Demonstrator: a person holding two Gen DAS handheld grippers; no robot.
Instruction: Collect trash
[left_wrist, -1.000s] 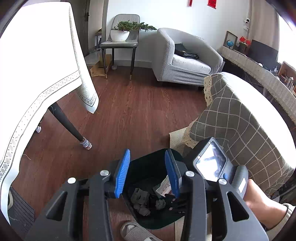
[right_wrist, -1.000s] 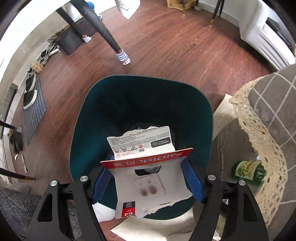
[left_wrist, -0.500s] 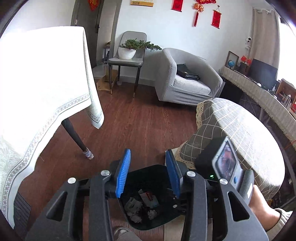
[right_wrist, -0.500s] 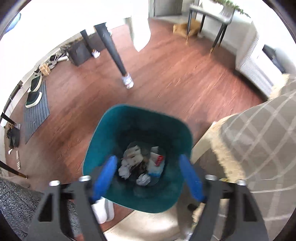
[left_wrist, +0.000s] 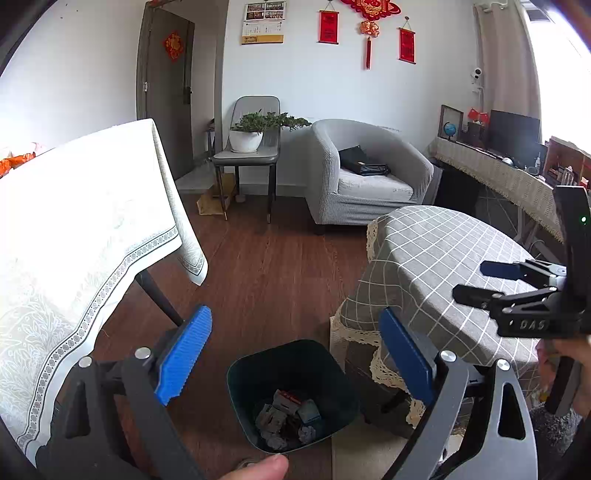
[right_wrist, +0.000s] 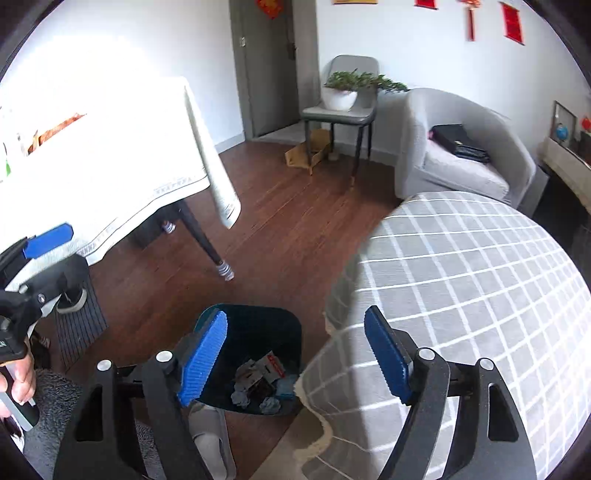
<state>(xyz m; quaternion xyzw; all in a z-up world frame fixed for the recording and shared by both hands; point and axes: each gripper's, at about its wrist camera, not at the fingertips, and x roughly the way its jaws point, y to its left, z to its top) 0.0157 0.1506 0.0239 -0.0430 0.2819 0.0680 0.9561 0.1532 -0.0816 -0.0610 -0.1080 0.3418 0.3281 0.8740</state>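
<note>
Both hand-held grippers were up above the bin and both were empty. The left hand-held gripper (left_wrist: 295, 354) had its blue pads (left_wrist: 183, 356) spread wide apart, the jaws having just been opening, with nothing between them. The right hand-held gripper (right_wrist: 295, 354) stood with its jaws apart too, also just opened further, and nothing sat between its pads (right_wrist: 203, 360) either.

Down on the wooden floor (left_wrist: 266, 266) sat the dark teal bin (left_wrist: 240, 373), tucked just beside the round bench under the grey checked cloth (left_wrist: 436, 266). The trash (left_wrist: 286, 413) lay at the bottom of the bin: crumpled grey scraps and a torn card with a red strip (right_wrist: 271, 363) on top. From the right wrist view the edge of the checked cloth overlapped the bin's right side.

To the left stood a bench with a white cloth (left_wrist: 81, 229) hanging over its corner. A grey slipper (right_wrist: 210, 439) showed on the floor just below the bin. Further back, a grey armchair (left_wrist: 369, 173) held a black bag (left_wrist: 362, 164), and a potted plant (left_wrist: 255, 131) stood on a chair by the door.
</note>
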